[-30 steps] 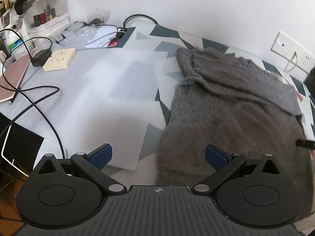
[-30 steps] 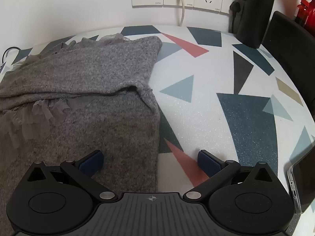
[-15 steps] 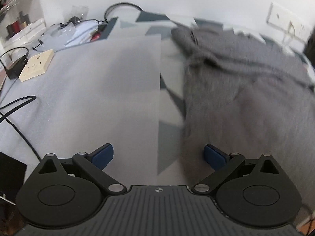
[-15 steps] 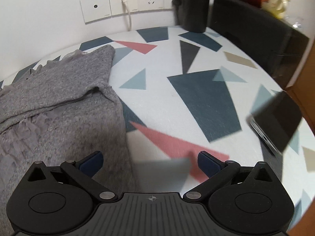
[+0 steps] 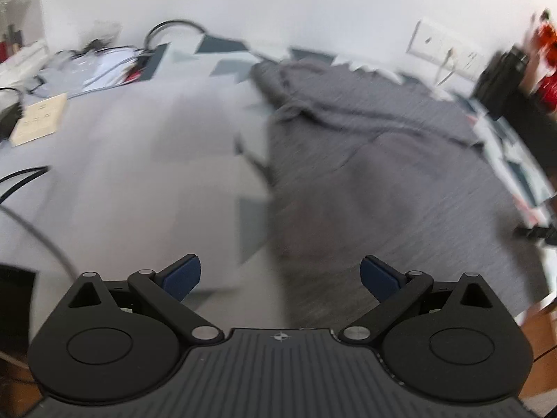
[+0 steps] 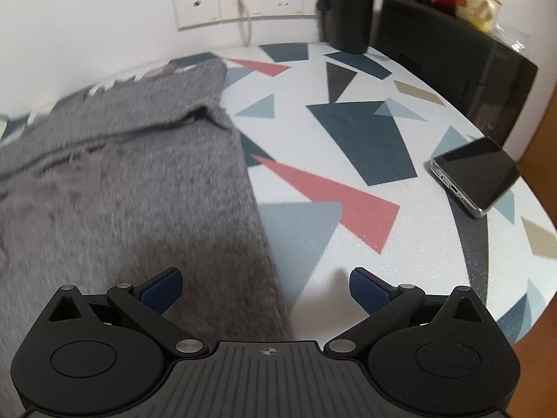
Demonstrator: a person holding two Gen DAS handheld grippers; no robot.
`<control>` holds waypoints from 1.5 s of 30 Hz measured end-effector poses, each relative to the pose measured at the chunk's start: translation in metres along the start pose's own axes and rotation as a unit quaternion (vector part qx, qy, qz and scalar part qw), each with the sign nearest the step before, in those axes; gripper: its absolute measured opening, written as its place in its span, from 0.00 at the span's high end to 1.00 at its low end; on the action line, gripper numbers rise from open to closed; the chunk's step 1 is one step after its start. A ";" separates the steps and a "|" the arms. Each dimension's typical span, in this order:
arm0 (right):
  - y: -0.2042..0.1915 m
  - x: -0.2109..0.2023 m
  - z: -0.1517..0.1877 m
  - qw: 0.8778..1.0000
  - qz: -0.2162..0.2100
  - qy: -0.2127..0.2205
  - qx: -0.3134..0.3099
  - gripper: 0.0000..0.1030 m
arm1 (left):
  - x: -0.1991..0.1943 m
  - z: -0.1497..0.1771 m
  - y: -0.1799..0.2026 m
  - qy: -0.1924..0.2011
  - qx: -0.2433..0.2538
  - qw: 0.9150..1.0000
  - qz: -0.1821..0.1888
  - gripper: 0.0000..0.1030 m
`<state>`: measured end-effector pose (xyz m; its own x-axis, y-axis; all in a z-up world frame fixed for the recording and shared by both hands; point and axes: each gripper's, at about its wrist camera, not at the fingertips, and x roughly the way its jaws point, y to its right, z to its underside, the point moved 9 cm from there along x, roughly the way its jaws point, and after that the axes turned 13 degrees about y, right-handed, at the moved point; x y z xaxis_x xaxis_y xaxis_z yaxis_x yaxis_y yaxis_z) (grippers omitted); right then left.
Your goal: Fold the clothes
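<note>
A grey knitted sweater [image 5: 376, 160] lies spread flat on the table, blurred by motion in the left wrist view. My left gripper [image 5: 280, 277] hangs open above the sweater's near left edge with nothing between its blue pads. In the right wrist view the same sweater [image 6: 132, 181] fills the left half, a folded layer lying across its far part. My right gripper [image 6: 266, 287] is open over the sweater's near right edge, one fingertip above the knit and the other above the patterned tablecloth [image 6: 348, 160].
A phone [image 6: 477, 176] lies near the right table edge. A black bottle [image 6: 350, 7] and a black box [image 6: 452, 66] stand at the back right under wall sockets [image 6: 243, 1]. A grey foam sheet [image 5: 122, 174], cables [image 5: 21, 181] and a power strip [image 5: 38, 118] lie left.
Both grippers have pulled back and risen from the sweater, staying open. The left view swung right, showing more of the garment; the right view turned back left after swinging toward the phone.
</note>
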<state>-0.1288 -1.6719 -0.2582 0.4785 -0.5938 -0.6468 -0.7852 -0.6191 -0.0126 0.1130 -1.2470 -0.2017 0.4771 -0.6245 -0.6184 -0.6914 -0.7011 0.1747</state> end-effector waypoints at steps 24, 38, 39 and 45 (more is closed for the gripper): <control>-0.026 0.026 -0.010 0.997 -0.065 0.033 -0.034 0.01 | 0.059 0.006 0.027 -0.049 0.067 0.994 -0.064 0.00; -0.026 0.027 -0.012 0.997 -0.062 0.023 -0.036 0.01 | 0.062 0.005 0.028 -0.063 0.069 0.993 -0.067 0.00; -0.026 0.027 -0.012 0.997 -0.063 0.024 -0.037 0.01 | 0.062 0.005 0.028 -0.062 0.069 0.993 -0.068 0.00; -0.027 0.029 -0.014 0.997 -0.066 0.014 -0.041 0.01 | 0.061 0.006 0.028 -0.060 0.071 0.993 -0.065 0.00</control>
<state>-0.0885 -1.6795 -0.2658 0.5872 -0.5182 -0.6218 -0.6810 -0.7315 -0.0336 0.1197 -1.3031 -0.2388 0.5051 -0.4797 -0.7175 -0.7020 -0.7120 -0.0182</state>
